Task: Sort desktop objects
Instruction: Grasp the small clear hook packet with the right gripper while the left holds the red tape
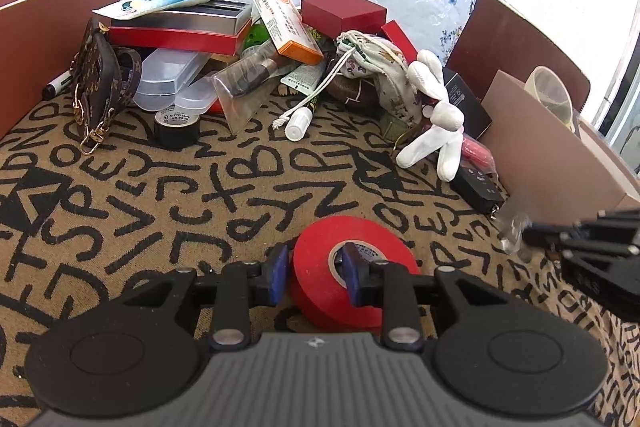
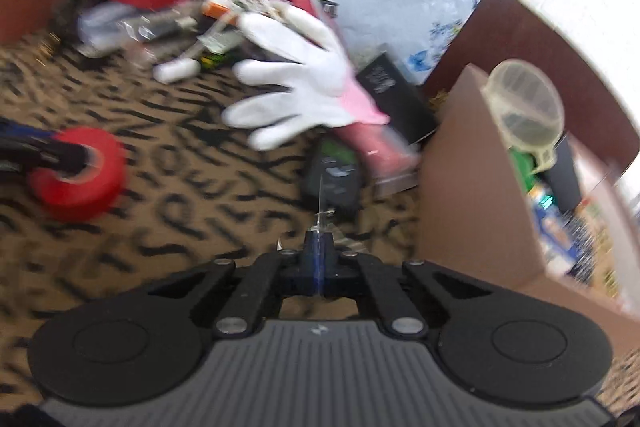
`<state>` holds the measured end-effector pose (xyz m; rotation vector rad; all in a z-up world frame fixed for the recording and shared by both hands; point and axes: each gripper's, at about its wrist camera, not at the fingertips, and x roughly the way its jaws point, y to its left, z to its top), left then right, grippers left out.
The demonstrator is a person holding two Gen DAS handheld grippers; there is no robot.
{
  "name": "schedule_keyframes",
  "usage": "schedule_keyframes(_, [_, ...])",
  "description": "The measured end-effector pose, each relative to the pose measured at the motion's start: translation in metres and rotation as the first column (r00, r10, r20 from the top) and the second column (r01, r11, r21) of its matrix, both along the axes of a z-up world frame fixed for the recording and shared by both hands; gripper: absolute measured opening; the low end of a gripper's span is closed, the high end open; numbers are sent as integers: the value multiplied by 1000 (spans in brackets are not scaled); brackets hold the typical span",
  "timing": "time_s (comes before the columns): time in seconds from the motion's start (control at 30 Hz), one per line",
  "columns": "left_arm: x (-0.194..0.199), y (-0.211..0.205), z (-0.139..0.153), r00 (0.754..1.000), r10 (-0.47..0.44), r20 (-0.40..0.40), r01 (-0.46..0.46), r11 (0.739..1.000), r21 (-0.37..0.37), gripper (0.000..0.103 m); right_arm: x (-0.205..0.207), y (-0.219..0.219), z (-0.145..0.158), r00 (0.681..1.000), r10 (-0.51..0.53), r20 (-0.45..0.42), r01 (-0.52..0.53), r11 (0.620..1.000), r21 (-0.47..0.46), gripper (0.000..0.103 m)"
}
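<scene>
A red tape roll (image 1: 384,239) lies on the letter-patterned cloth (image 1: 160,195) close in front. My left gripper (image 1: 316,267) is shut on its wall, with one blue pad outside the roll and the other inside the core. The right wrist view, which is blurred, shows the same red tape roll (image 2: 80,179) at the left with the left gripper (image 2: 48,151) on it. My right gripper (image 2: 319,247) has its pads together on a thin piece of clear plastic (image 2: 320,211). In the left wrist view the right gripper (image 1: 532,235) holds that crumpled clear plastic (image 1: 510,227) beside the cardboard box.
A cardboard box (image 1: 552,147) stands at the right, with a clear tape roll (image 1: 548,91) on its rim. A white glove (image 1: 432,115) and a black device (image 1: 478,187) lie before it. Boxes, a pouch, a tube and a black tape roll (image 1: 176,127) are piled at the back.
</scene>
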<state>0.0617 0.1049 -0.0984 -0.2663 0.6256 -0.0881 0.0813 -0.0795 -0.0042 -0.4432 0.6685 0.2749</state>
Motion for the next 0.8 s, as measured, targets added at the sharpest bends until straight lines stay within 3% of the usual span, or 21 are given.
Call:
schedule_keyframes(0.27, [-6,12,-4,1000,-17,16,18,997,-74,31,-24,20,9,991,11,-134,-4,998,58,0])
schedule_keyframes(0.8, [-24,26,-2,998,-50,47,56,989,-138,27,-27,43,1,983,-23,-183,19,1000,-21,0])
